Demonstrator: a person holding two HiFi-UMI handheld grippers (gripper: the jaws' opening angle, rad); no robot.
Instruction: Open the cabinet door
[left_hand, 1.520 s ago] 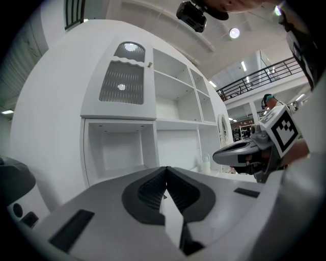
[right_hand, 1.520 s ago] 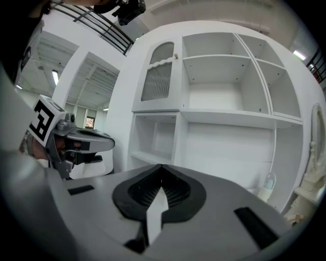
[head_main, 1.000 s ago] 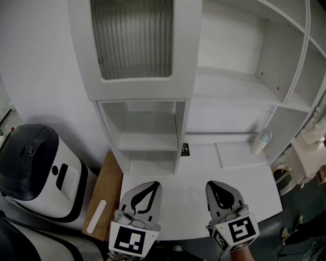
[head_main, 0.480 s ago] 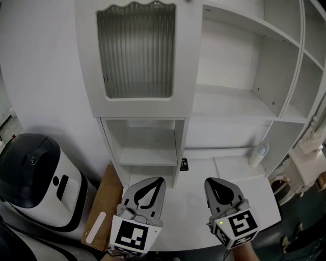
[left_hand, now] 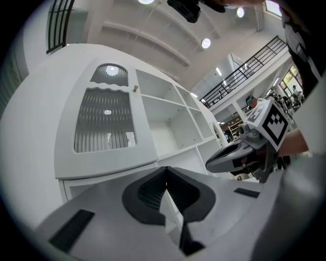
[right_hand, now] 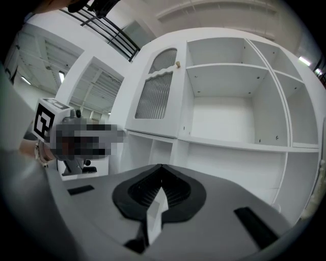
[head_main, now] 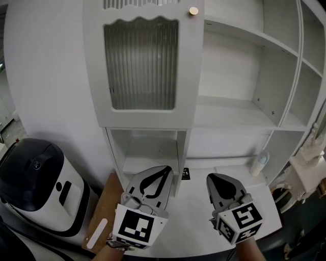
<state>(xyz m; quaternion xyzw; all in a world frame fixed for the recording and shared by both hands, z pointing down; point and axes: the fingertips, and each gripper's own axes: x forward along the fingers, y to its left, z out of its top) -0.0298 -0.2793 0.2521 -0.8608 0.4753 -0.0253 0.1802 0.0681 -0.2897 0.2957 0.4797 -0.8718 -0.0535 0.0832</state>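
The white cabinet door (head_main: 141, 66) has a ribbed glass pane and stands shut; its small brass knob (head_main: 193, 10) sits at the door's upper right corner. My left gripper (head_main: 165, 171) is shut and empty, pointing at the open cubbies below the door. My right gripper (head_main: 210, 177) is shut and empty beside it, below the open shelves. Both are well below the knob and touch nothing. The left gripper view has its jaws (left_hand: 166, 168) closed under the door (left_hand: 104, 125) and knob (left_hand: 135, 87). In the right gripper view the closed jaws (right_hand: 162, 166) face the door (right_hand: 155, 97) and knob (right_hand: 178, 64).
Open white shelves (head_main: 239, 112) fill the right side. A white bottle (head_main: 259, 163) and a small black item (head_main: 185, 174) stand on the counter (head_main: 265, 196). A black-and-white appliance (head_main: 35, 178) and a wooden board (head_main: 104, 209) sit low at the left.
Both grippers have risen, still shut. The head view has tilted up, so the door sits lower in frame and its knob has come into sight.
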